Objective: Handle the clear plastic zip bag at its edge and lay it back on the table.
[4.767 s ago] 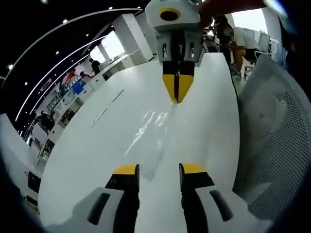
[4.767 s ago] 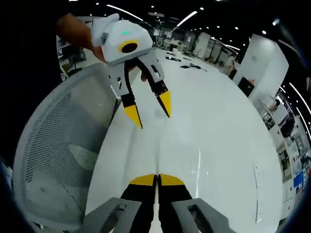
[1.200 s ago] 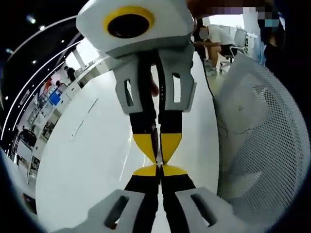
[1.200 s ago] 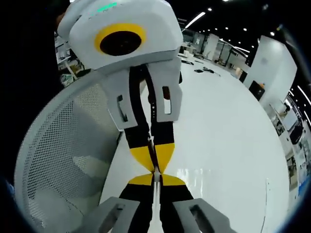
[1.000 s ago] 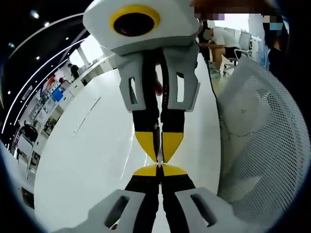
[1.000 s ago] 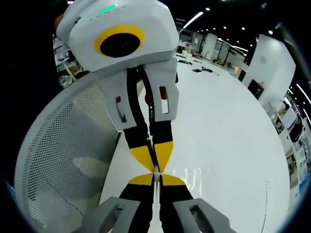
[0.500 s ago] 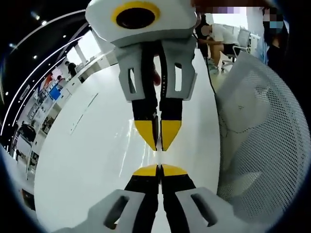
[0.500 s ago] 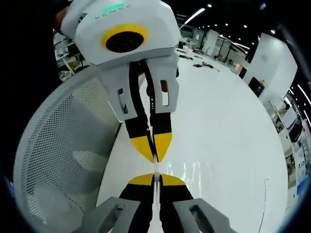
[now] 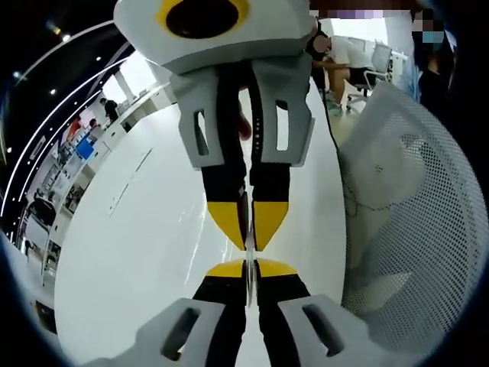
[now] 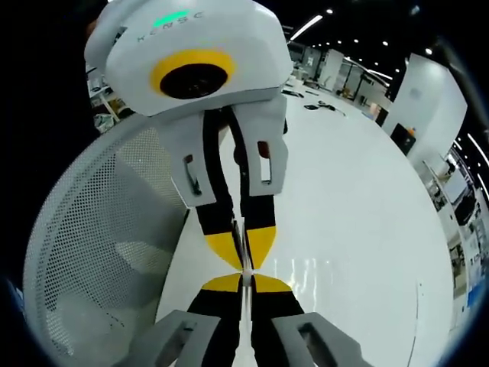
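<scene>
Both tools were pressed together tip to tip on the zip bag's edge (image 9: 248, 260) – left tool (image 9: 248, 269), right tool (image 10: 246, 284) – held up above the white bench (image 9: 153, 229). Best, I judged, to lower both evenly, keeping the thin film taut, before spreading either.

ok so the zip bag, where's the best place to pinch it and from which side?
By its thin edge, I'd say, coming in edge-on along the film's plane. The clear zip bag is a flat sheet held edge-on; both tongs, left and right, are shut on that edge tip to tip, above the white table.
</scene>
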A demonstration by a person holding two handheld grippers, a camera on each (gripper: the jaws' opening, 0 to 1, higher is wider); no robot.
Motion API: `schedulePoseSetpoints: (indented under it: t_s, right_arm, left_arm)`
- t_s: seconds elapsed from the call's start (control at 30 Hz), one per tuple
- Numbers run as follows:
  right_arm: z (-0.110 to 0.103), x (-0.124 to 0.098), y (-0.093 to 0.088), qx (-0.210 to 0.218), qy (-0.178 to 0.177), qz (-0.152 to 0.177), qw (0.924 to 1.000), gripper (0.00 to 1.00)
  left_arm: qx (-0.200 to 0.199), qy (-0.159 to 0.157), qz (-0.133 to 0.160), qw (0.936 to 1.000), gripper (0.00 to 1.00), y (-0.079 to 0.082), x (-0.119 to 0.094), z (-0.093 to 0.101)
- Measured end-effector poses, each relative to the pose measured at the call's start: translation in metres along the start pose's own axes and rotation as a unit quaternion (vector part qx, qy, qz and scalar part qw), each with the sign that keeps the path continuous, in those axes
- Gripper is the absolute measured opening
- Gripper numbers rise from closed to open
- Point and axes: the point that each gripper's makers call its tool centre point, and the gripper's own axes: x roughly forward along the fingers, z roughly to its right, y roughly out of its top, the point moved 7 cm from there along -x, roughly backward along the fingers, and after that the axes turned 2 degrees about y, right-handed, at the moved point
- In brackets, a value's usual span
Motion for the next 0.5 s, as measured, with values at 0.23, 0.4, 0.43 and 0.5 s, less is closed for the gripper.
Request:
schedulePoseSetpoints:
  t_s: [0.23, 0.4, 0.43, 0.5]
  right_arm:
    - [-0.0014, 0.0006, 0.0019, -0.002, 0.0, 0.001, 1.0, 0.0]
    - [-0.0009, 0.002, 0.0016, -0.004, 0.004, 0.001, 1.0, 0.0]
    - [-0.0008, 0.0021, 0.0025, -0.002, 0.004, 0.003, 1.0, 0.0]
    - [0.0001, 0.0023, 0.0032, -0.003, 0.003, 0.005, 1.0, 0.01]
  left_arm:
    - [-0.001, -0.001, 0.002, 1.0, 0.0, -0.0007, 0.0005, 0.0002]
    - [-0.004, -0.005, 0.001, 1.0, 0.0, -0.0024, 0.0006, 0.0008]
    - [-0.004, -0.005, 0.002, 1.0, 0.0, -0.0022, 0.0006, 0.0004]
    - [-0.002, -0.005, 0.001, 1.0, 0.0, -0.0014, 0.0003, 0.0001]
